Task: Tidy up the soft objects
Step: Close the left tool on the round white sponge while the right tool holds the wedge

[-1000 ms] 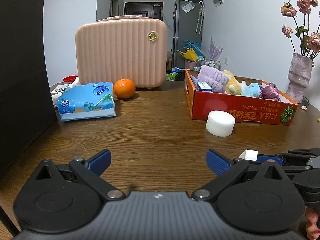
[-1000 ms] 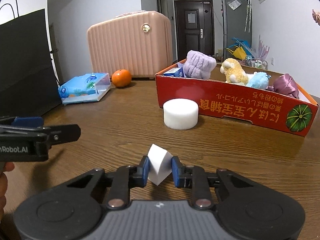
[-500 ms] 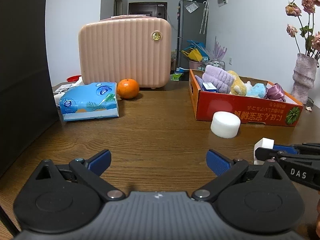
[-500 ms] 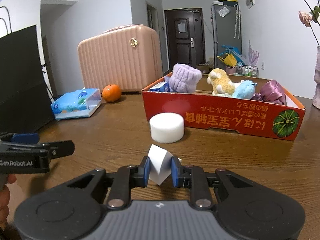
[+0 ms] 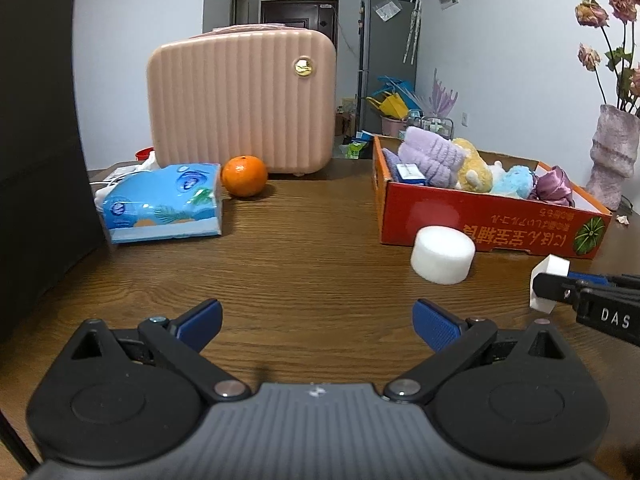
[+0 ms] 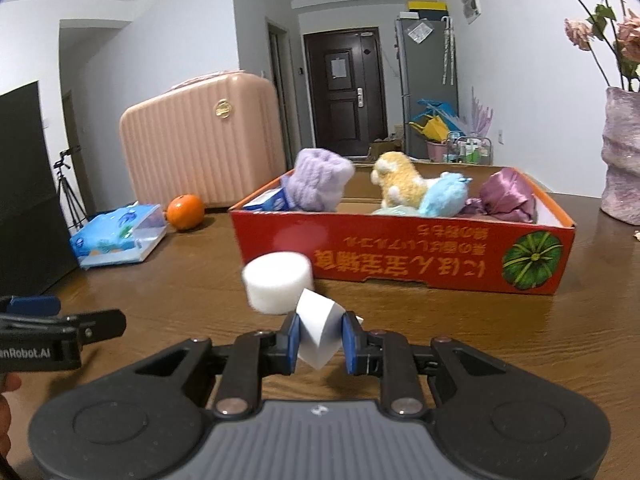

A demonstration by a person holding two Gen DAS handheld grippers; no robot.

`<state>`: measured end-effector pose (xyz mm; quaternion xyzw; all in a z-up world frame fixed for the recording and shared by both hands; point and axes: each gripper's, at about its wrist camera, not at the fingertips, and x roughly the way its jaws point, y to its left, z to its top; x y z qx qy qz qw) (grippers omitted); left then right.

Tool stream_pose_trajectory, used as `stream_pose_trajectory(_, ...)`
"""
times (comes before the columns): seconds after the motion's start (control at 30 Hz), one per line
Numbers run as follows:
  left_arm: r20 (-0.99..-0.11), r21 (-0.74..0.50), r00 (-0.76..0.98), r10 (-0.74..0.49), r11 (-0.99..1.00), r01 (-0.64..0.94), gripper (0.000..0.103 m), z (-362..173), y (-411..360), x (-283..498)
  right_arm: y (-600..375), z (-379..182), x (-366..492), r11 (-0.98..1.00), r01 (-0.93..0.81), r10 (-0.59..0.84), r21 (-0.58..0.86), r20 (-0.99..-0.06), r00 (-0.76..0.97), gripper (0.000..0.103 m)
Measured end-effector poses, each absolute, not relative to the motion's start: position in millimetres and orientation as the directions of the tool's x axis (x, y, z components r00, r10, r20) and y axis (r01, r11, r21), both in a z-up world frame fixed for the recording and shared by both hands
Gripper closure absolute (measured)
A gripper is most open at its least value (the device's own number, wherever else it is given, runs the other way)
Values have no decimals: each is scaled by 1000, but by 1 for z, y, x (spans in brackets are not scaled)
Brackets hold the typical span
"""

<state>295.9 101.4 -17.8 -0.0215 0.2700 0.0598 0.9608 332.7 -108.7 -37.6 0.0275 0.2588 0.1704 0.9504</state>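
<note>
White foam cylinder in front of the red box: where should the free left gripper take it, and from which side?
Grip the white foam cylinder across its curved side wall, coming level from the near side: it stands upright with the red box close behind it. The left gripper is open.

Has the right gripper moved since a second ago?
Yes. In the left wrist view the right gripper, jaws shut on the white foam block, has come forward toward the red box.

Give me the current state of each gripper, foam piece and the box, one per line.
Right gripper: shut on the white foam block, lifted off the table.
Left gripper: open, nothing between its pads.
White foam cylinder: on the table, outside the box.
Red cardboard box: open-topped, holding plush toys.
</note>
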Motion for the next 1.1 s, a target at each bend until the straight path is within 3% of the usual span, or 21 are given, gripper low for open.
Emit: stream_pose_trajectory(1.1, -584, 9, 811, 43, 999, -46, 0, -34, 10, 407, -212, -39, 397, 980, -90, 162, 176, -455, 876, 81)
